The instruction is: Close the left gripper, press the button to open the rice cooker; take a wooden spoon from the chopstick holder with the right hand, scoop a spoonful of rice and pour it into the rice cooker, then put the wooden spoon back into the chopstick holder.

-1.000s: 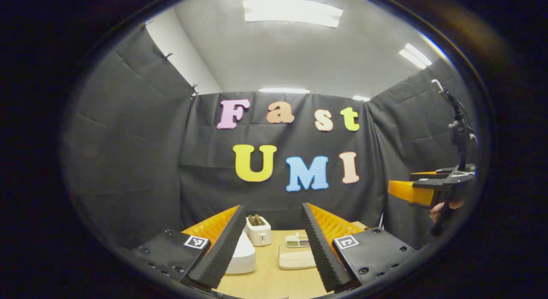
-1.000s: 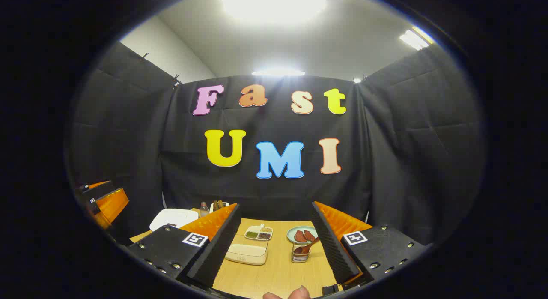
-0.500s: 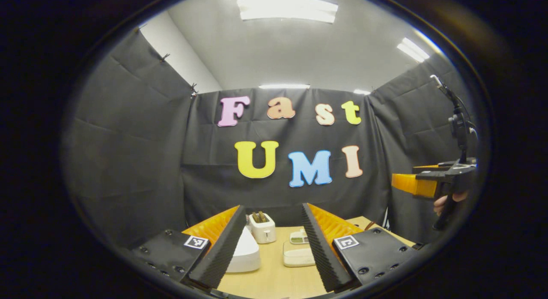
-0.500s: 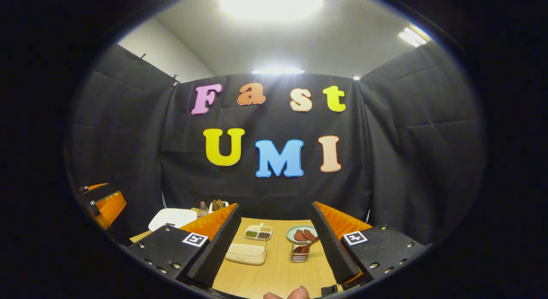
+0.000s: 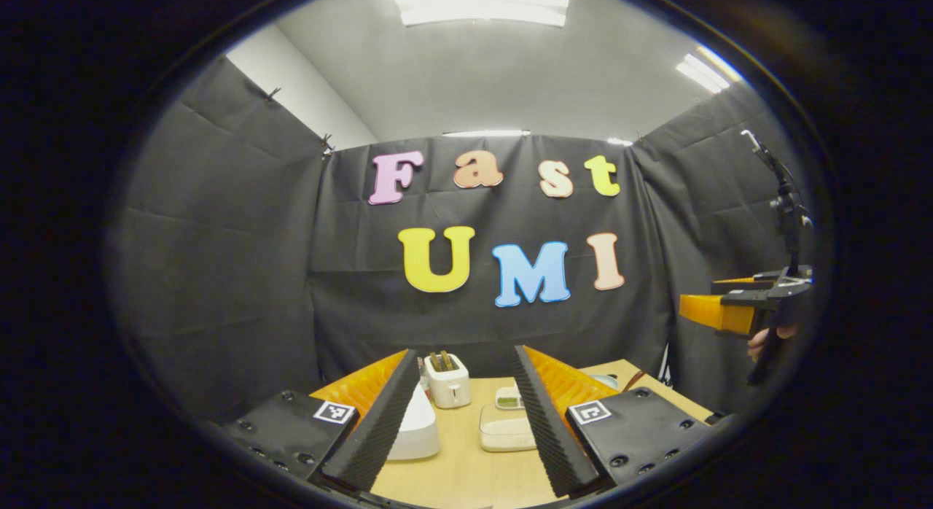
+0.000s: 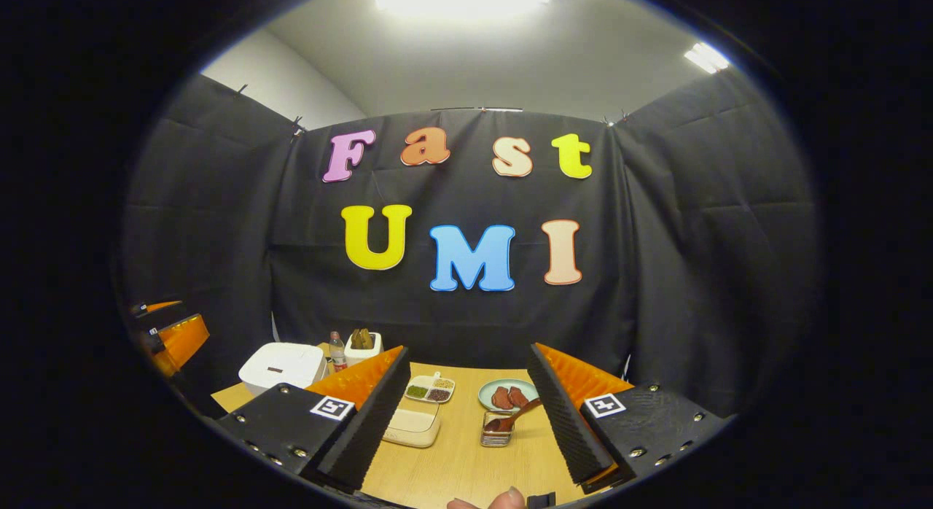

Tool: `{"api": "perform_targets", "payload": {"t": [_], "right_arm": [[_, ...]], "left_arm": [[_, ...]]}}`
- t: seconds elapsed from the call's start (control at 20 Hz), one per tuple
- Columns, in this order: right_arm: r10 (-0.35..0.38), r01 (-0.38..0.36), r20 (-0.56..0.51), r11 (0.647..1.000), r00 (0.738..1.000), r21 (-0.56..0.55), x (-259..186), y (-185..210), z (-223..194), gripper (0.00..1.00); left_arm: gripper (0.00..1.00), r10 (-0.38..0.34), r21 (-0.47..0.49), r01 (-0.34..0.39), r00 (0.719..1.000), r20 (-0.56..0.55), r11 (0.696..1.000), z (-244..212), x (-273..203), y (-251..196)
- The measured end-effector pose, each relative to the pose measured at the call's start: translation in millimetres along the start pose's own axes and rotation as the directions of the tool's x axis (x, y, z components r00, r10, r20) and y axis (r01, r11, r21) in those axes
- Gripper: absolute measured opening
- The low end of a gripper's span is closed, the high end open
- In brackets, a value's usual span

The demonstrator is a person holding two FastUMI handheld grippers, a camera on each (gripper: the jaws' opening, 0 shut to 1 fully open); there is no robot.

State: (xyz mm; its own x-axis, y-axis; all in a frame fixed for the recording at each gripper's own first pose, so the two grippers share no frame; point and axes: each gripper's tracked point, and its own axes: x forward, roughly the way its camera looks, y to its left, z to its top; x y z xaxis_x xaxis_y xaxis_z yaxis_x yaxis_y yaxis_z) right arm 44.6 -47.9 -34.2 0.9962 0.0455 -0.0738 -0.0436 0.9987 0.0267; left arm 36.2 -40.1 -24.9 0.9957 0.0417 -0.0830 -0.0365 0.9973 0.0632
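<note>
Jaws wide apart on both, nothing held: left gripper [image 5: 461, 414] open over the near table edge, right gripper [image 6: 466, 414] likewise open, both well above the table [image 6: 466, 465]. So step one (closing the left) not yet done.

Nearest in the left gripper view: white rice cooker [image 5: 417, 429], partly behind the left finger, lid down as far as can be told. Button not made out from here. Same cooker at far left in the right gripper view [image 6: 283, 364], lid flat and shut, so no press yet, by the look of it.

Just right of the cooker in the left gripper view: shallow white rice box [image 5: 506, 436], contents not clear at this size. Also in the right gripper view [image 6: 412, 426], near the left finger.

Chopstick holder [image 6: 496, 430] between the right gripper's fingers, mid-table, wooden spoon [image 6: 514, 418] still standing in it, handle leaning right. Untouched, well apart from the fingertips.

Farther back: divided dish of grains [image 6: 428, 389], round plate [image 6: 508, 395] with dark pieces, toaster [image 5: 447, 378], small bottle [image 6: 336, 347] beside it.

Other gripper at the right edge of the left gripper view [image 5: 718, 312], held up by a hand [image 5: 765, 337], well off the table.

Progress estimate: essentially zero. All left: close left, press, take spoon, scoop, pour, return spoon.
</note>
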Motion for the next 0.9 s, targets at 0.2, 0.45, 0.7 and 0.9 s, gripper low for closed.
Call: {"api": "perform_targets", "payload": {"t": [0.2, 0.45, 0.7, 0.9], "right_arm": [[0.014, -0.014, -0.017, 1.0, 1.0, -0.005, 13.5, -14.8, -11.4, 0.99], [0.055, -0.054, -0.055, 0.998, 0.997, 0.028, 38.4, -27.1, -37.1, 0.99], [0.067, -0.062, -0.089, 0.996, 0.994, 0.061, 61.4, -32.8, -56.7, 0.99], [0.032, -0.024, -0.117, 0.997, 0.993, 0.072, 70.6, -27.9, -64.4, 0.99]], "left_arm": [[0.96, 0.003, 0.015, -0.002, 1.0, -0.03, 1.0, -9.1, 11.5, -16.8], [0.87, 0.042, 0.023, -0.04, 0.996, -0.08, 0.999, -25.3, 20.1, -26.1], [0.87, 0.064, 0.042, -0.06, 0.992, -0.104, 0.997, -32.1, 27.2, -28.7], [0.87, 0.025, 0.056, -0.018, 0.994, -0.111, 0.998, -38.8, 39.6, -24.5]]}}
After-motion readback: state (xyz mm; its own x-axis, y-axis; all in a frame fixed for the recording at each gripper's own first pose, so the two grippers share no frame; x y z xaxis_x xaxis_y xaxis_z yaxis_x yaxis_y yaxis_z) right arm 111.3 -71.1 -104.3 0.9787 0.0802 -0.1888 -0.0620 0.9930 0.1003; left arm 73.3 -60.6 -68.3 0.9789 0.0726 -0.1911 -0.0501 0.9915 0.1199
